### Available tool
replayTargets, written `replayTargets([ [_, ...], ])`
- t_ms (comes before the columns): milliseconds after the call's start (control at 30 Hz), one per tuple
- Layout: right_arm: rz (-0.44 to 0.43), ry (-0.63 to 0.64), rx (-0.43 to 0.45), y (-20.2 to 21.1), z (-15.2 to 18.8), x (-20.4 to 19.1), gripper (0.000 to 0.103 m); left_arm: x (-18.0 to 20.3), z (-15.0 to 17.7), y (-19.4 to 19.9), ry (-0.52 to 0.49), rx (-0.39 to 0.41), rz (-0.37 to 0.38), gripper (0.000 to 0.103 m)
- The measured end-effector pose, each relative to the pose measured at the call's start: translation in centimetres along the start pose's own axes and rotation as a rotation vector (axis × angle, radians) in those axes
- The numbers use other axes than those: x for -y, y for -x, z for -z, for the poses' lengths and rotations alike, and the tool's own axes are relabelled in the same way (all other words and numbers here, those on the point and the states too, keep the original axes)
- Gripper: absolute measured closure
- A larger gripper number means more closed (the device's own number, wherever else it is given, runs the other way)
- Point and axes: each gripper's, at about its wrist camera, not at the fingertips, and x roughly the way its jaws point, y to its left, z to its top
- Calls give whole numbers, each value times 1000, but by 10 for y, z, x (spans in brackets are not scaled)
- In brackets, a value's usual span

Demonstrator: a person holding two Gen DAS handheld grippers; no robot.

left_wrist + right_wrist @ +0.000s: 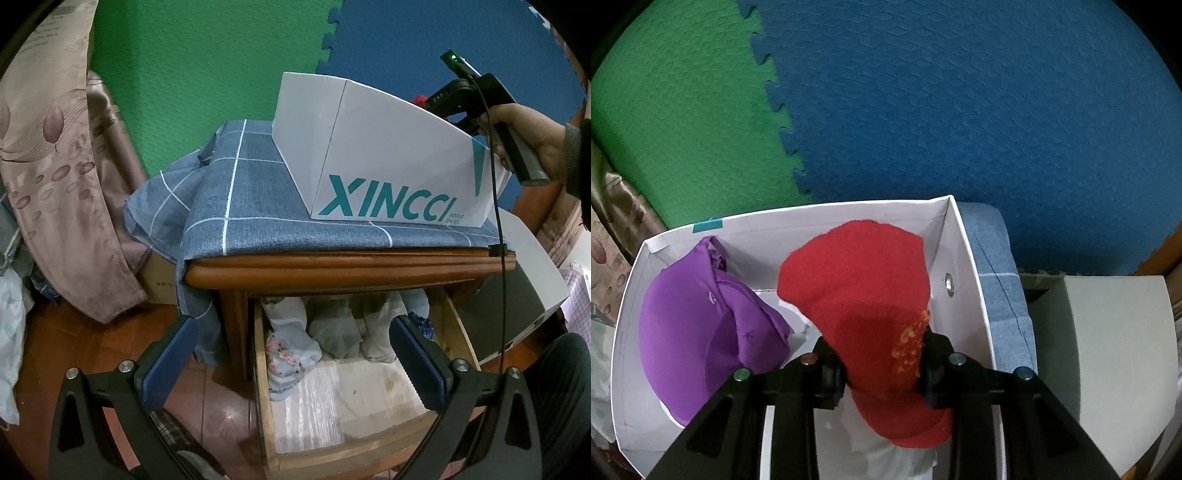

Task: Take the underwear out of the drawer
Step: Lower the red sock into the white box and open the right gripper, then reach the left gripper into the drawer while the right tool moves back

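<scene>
Red underwear (864, 295) pinched in right tool (882, 373) over white box (964, 258)

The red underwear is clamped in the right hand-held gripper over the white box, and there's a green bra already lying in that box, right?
Not quite: the bra in the white box is purple, not green, as the right wrist view shows. The rest holds: the right hand-held gripper clamps the red underwear over that box.
</scene>
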Motion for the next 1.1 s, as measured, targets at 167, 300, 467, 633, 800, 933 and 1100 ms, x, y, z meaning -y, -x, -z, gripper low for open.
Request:
replayTargets([
  [167, 3, 47, -17, -2, 0, -7, 60, 1, 1, -1, -6, -3, 2, 1],
  [300, -2, 52, -10, 1, 1, -7, 43, 2, 4, -3, -13, -6, 3, 1],
  [467, -82, -27, 121, 41, 6, 11, 41, 2, 7, -11, -19, -35, 0, 1],
  [633, -181, -30, 293, 119, 51, 34, 37, 9, 12, -10, -63, -10, 7, 0],
  [800, -145, 10, 377, 157, 145, 69, 27, 32, 22, -18, -157, -34, 44, 1],
  [933, -140, 13, 288, 134, 252, 100, 26, 58, 37, -31, -250, -74, 51, 0],
  [1100, -265, -21, 266, 119, 320, 118, 26, 94, 58, -58, -354, -143, 34, 0],
])
